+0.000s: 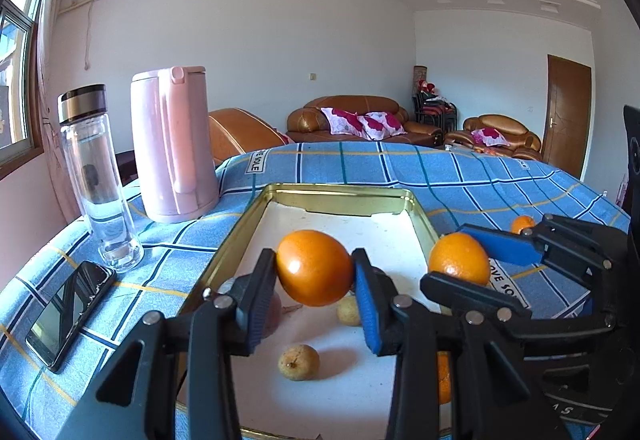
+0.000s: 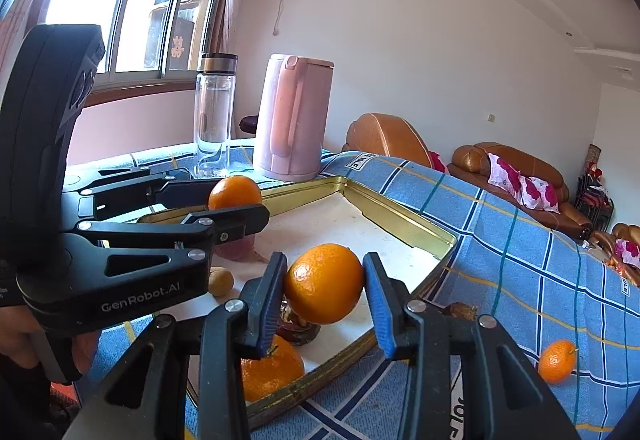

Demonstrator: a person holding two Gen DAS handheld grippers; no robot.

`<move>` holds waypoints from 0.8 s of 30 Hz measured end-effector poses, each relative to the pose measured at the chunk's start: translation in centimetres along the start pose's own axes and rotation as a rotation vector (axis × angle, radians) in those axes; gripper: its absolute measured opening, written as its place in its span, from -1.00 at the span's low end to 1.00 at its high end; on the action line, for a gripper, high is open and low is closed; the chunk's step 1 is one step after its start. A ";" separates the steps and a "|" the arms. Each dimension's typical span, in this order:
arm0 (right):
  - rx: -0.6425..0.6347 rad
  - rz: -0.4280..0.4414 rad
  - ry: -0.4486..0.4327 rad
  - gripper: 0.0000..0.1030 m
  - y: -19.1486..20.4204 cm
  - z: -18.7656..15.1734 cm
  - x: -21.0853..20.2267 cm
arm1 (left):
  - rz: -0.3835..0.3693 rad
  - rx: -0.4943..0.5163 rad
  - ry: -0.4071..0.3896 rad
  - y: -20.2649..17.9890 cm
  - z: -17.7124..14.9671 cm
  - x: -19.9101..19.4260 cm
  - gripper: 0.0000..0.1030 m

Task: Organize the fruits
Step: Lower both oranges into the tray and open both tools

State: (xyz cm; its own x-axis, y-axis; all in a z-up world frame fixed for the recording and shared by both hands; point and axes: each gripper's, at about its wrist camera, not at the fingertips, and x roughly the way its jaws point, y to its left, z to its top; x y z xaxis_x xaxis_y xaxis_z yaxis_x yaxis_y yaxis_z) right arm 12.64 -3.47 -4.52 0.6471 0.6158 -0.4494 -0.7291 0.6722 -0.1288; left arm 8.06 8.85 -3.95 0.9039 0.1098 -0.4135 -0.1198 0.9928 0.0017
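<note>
My left gripper [image 1: 314,260] is shut on a large orange [image 1: 314,280] and holds it above the white floor of a gold-rimmed tray [image 1: 340,196]. My right gripper [image 2: 325,268] is shut on a second orange [image 2: 324,292] over the tray's near right corner. Each view shows the other gripper from the side, with its orange [image 1: 459,258] [image 2: 235,192]. In the tray lie another orange [image 2: 272,368], two small yellowish fruits [image 1: 299,362] [image 1: 349,310], a reddish fruit [image 2: 236,248] and a brown item [image 2: 298,328]. A small tangerine [image 2: 557,361] sits on the cloth right of the tray.
A blue checked cloth [image 1: 440,168] covers the table. A pink kettle [image 1: 172,144], a glass bottle [image 1: 96,176] and a phone [image 1: 70,314] stand left of the tray. A brown nut-like item [image 2: 462,310] lies by the tray's right rim. Brown sofas and a door stand behind the table.
</note>
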 end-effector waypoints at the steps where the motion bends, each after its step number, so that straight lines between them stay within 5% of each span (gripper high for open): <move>1: -0.002 0.004 0.004 -0.19 0.1 0.1 0.2 | 0.002 0.001 0.005 0.1 0.0 0.0 -0.22; 16: -0.045 0.067 0.076 -0.19 2.0 0.6 2.6 | 0.034 0.030 0.125 1.7 -1.5 1.3 -0.22; 24: -0.056 0.105 0.120 -0.19 2.3 0.7 3.5 | 0.058 0.030 0.126 1.9 -1.7 1.1 -0.19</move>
State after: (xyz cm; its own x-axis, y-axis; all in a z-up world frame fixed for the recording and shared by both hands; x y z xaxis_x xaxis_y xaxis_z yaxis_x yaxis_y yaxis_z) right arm 13.40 0.52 -5.83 0.5375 0.6258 -0.5652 -0.8050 0.5803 -0.1231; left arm 8.11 10.80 -5.97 0.8368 0.1619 -0.5230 -0.1564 0.9862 0.0550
